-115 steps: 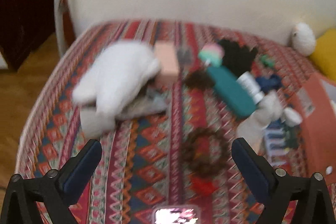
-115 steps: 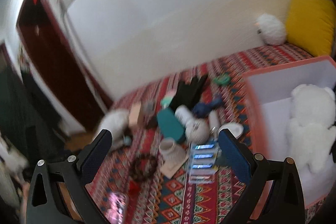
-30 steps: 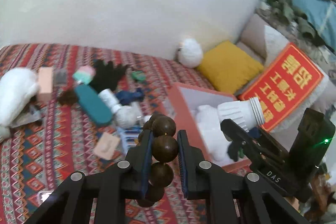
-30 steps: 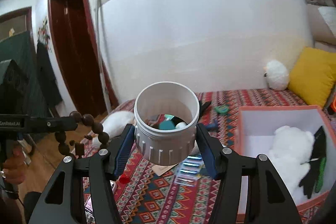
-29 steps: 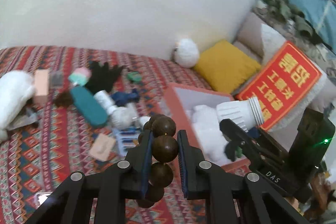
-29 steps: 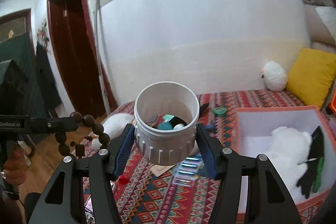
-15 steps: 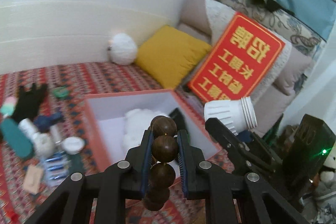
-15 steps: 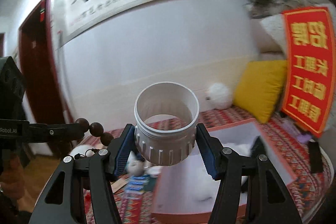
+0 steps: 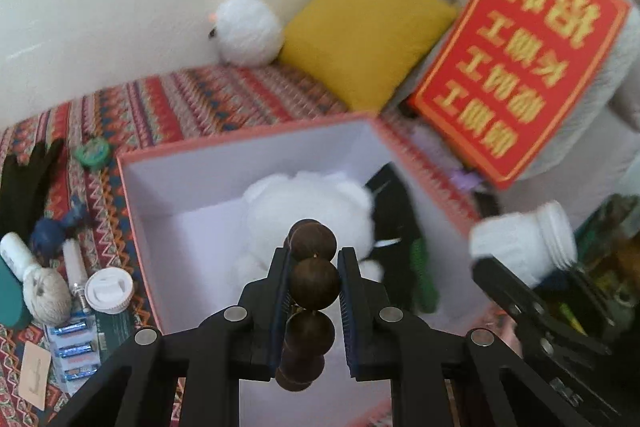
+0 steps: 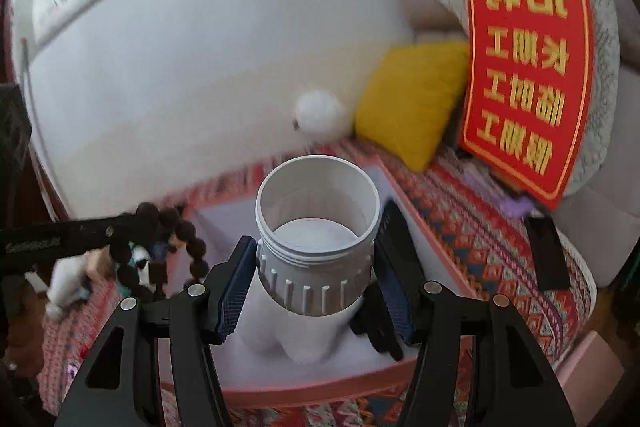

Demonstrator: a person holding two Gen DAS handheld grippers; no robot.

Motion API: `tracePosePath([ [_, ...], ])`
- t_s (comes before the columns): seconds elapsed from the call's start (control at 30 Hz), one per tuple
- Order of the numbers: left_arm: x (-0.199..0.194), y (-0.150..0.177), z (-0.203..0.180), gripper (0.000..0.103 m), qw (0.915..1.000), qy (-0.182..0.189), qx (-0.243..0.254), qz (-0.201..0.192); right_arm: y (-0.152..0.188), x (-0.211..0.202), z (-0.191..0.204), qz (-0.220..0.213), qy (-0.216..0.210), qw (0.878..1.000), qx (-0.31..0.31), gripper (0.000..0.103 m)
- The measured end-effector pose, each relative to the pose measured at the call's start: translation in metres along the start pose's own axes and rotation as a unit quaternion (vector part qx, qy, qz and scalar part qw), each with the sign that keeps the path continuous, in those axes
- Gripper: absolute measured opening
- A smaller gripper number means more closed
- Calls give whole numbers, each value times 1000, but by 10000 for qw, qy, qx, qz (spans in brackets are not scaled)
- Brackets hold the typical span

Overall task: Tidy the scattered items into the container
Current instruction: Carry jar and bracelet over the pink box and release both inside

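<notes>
My left tongs (image 9: 314, 277) are closed on a string of dark brown wooden beads (image 9: 315, 281), held above the open pink cardboard box (image 9: 244, 143) just ahead of them. My right tongs (image 10: 316, 269) are clamped on a white ribbed plastic jar (image 10: 318, 227), also over the box. I think I should lower both a little, away from the white plush bear (image 9: 316, 203) and the rim, then open, so nothing bounces out.

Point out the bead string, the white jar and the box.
bead string (image 9: 314, 287): left wrist view, on the bead pinched between the tongs.
white jar (image 10: 316, 279): right wrist view, on its ribbed wall.
box (image 9: 248, 141): left wrist view, on its far rim.
</notes>
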State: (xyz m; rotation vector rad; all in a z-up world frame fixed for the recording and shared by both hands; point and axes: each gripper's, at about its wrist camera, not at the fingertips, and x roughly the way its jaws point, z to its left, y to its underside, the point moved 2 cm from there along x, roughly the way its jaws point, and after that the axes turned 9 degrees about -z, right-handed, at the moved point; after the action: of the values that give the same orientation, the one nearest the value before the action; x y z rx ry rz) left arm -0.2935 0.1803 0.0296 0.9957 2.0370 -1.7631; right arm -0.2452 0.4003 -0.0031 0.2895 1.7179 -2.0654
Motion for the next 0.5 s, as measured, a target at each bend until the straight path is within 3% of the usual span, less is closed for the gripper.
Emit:
tracePosePath([
  [0.17, 35, 11, -1, 17, 9968, -697, 396, -12, 19, 17, -3, 307, 12, 9994, -149, 62],
  [0.33, 46, 13, 2, 22, 9923, -1122, 500, -164, 19, 24, -11, 329, 43, 9994, -138, 64],
  [0.37, 44, 12, 2, 36, 9905, -1235, 545, -263, 17, 27, -14, 302, 119, 9993, -169, 66],
  [0.4, 40, 11, 1, 56, 9878, -1374, 616, -387, 16, 28, -17, 270, 197, 9993, -195, 74],
  [0.47, 34, 7, -1, 74, 9830, -1573, 726, -605, 13, 25, -18, 161, 309, 9992, -175, 86],
  [0.5, 30, 6, -3, 78, 9799, -1679, 789, -732, 12, 24, -18, 143, 297, 9993, -148, 87],
])
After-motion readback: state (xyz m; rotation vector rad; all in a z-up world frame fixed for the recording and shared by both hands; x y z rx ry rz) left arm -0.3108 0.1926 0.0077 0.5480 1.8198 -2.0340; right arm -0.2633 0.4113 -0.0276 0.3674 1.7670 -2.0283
